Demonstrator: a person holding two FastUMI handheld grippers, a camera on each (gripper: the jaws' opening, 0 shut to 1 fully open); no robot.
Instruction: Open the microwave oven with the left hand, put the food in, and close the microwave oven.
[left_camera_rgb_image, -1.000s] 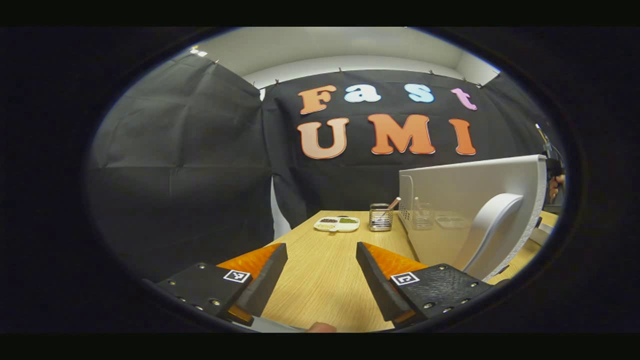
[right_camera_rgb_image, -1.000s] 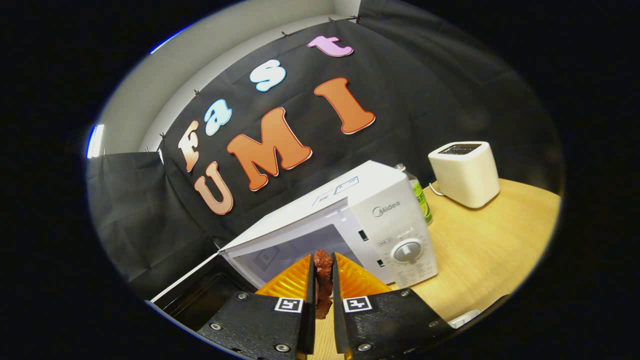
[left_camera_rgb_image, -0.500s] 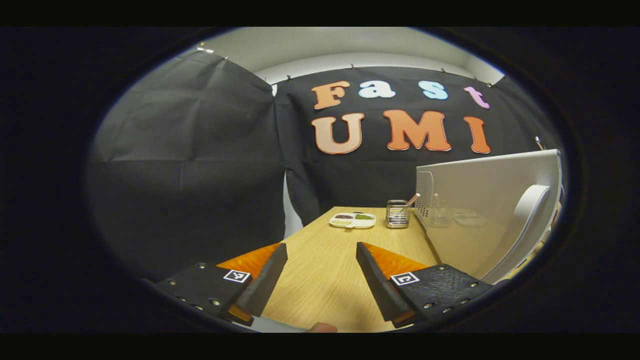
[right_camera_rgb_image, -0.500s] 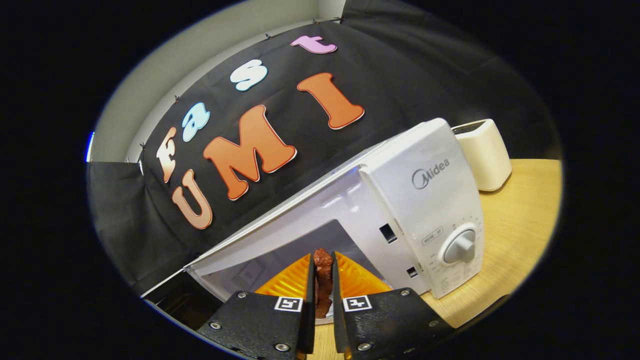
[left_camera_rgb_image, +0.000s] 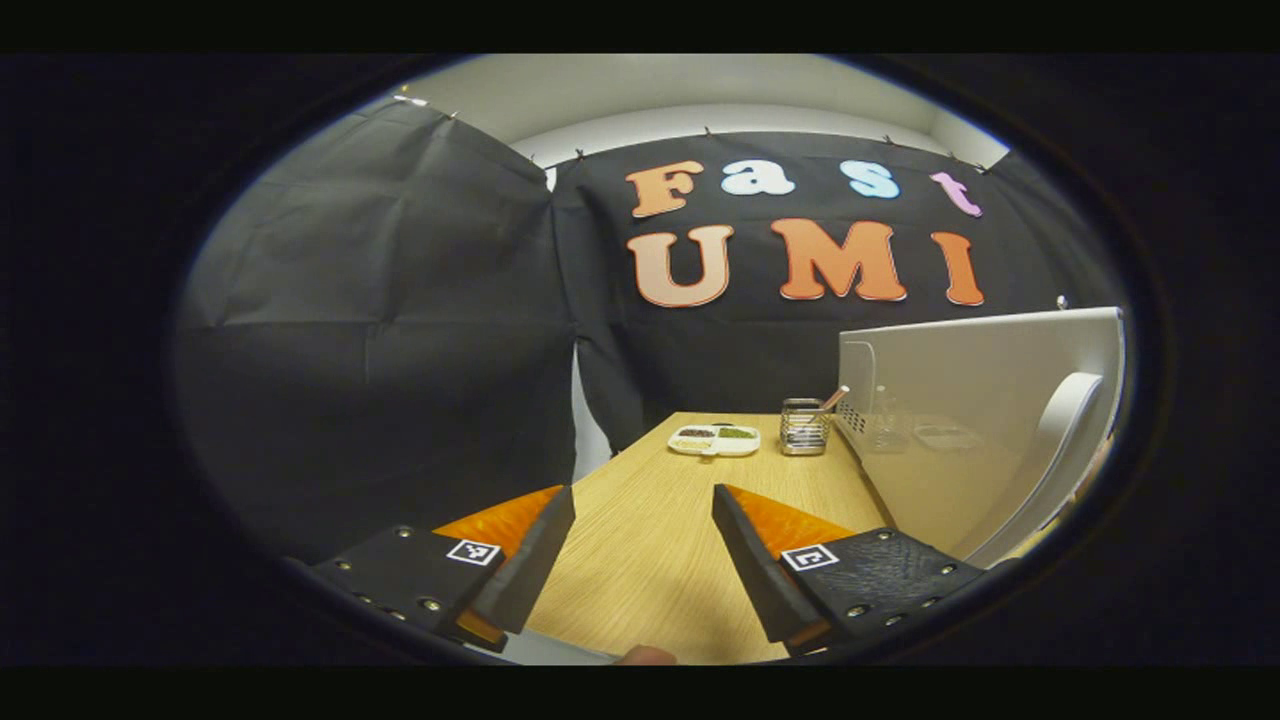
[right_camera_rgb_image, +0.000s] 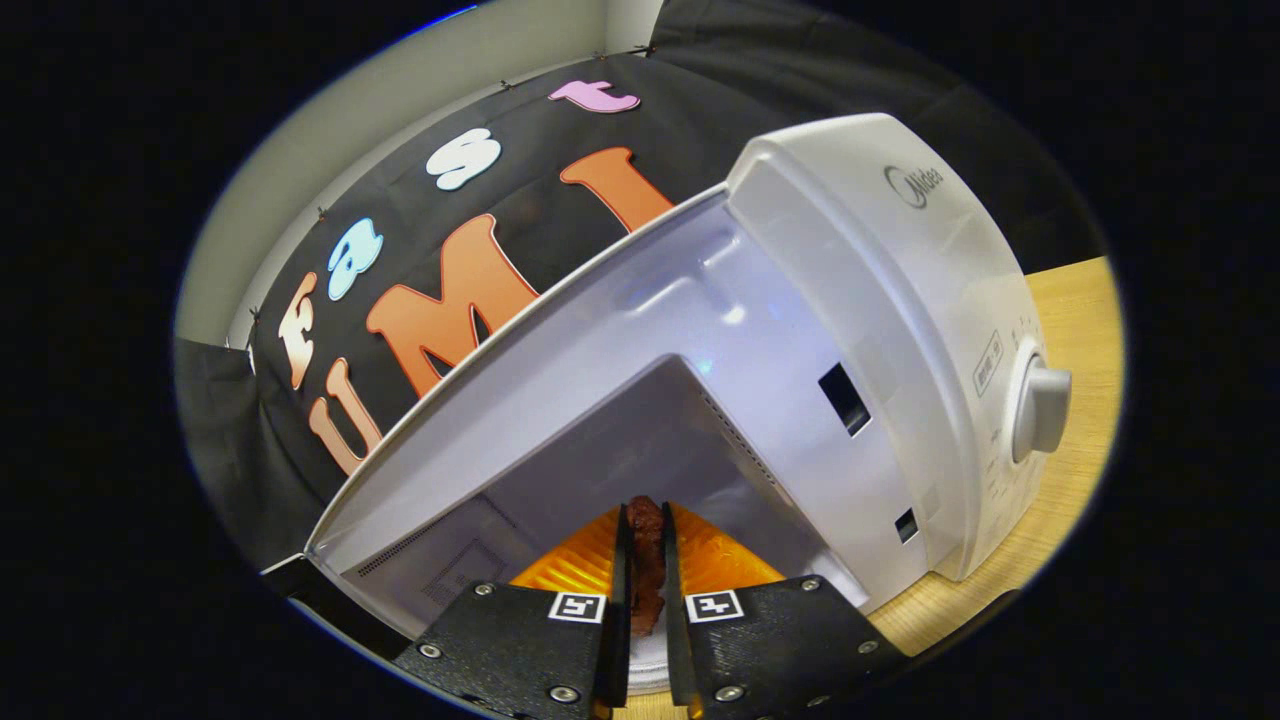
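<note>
- The right gripper (right_camera_rgb_image: 640, 600) is clenched on the food (right_camera_rgb_image: 645, 560), a dark reddish-brown piece pinched between both orange fingers (right_camera_rgb_image: 570, 570) with its long axis running up along them
- The microwave oven (right_camera_rgb_image: 850, 330) stands straight ahead of that gripper and very near; its open cavity (right_camera_rgb_image: 640, 440) lies directly beyond the fingertips, so the food sits at the mouth of the cavity, and I cannot tell whether it has crossed the threshold
- The view is tilted, so the oven's top edge slants from lower left to upper right; the control panel with its dial (right_camera_rgb_image: 1040, 410) is off to the right of the opening
- In my judgement the coming move turns on going straight forward and down onto the cavity floor, and the right gripper is plainly the nearer one for this
- The left gripper (left_camera_rgb_image: 640, 545) is released, its fingers spread wide with nothing between them, hovering over the wooden table (left_camera_rgb_image: 660, 560)
- To its right stands the open microwave door (left_camera_rgb_image: 980, 420) with a curved white handle (left_camera_rgb_image: 1050, 450); the closing step falls to this hand, and the door is close beside it
- Farther back on the table are a divided white dish (left_camera_rgb_image: 715, 439) and a wire holder (left_camera_rgb_image: 805, 427)
- Readable writing: a grey logo on the oven's front corner; the small panel print is too small to make out
</note>
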